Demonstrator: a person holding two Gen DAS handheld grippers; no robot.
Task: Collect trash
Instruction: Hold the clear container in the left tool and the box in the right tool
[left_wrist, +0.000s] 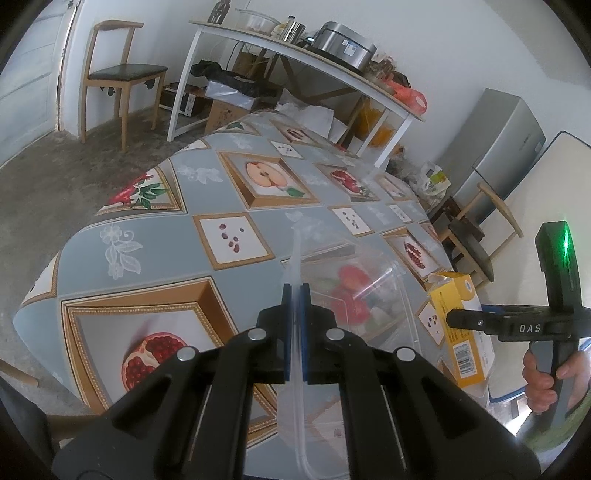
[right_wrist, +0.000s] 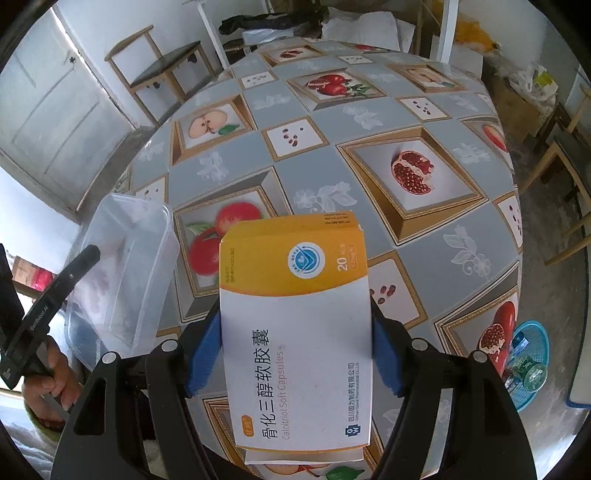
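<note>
A yellow and white medicine box (right_wrist: 295, 332) sits flat between the blue pads of my right gripper (right_wrist: 295, 314), which is shut on its two long sides and holds it above the table (right_wrist: 369, 110). In the left wrist view the box (left_wrist: 461, 332) shows at the right with the right gripper (left_wrist: 452, 319) on it. My left gripper (left_wrist: 295, 295) is shut on the rim of a clear plastic container (left_wrist: 354, 295), which looks empty; fruit prints show through it. The right wrist view has that container (right_wrist: 125, 266) at the left, with the left gripper (right_wrist: 86, 258) at its edge.
A fruit-print cloth covers the round table (left_wrist: 229, 206). A blue basket (right_wrist: 535, 332) with small packets in it stands on the floor at the right. Wooden chairs (left_wrist: 122, 74) and a loaded white shelf table (left_wrist: 295, 55) stand behind. A hand (right_wrist: 55, 373) grips each tool.
</note>
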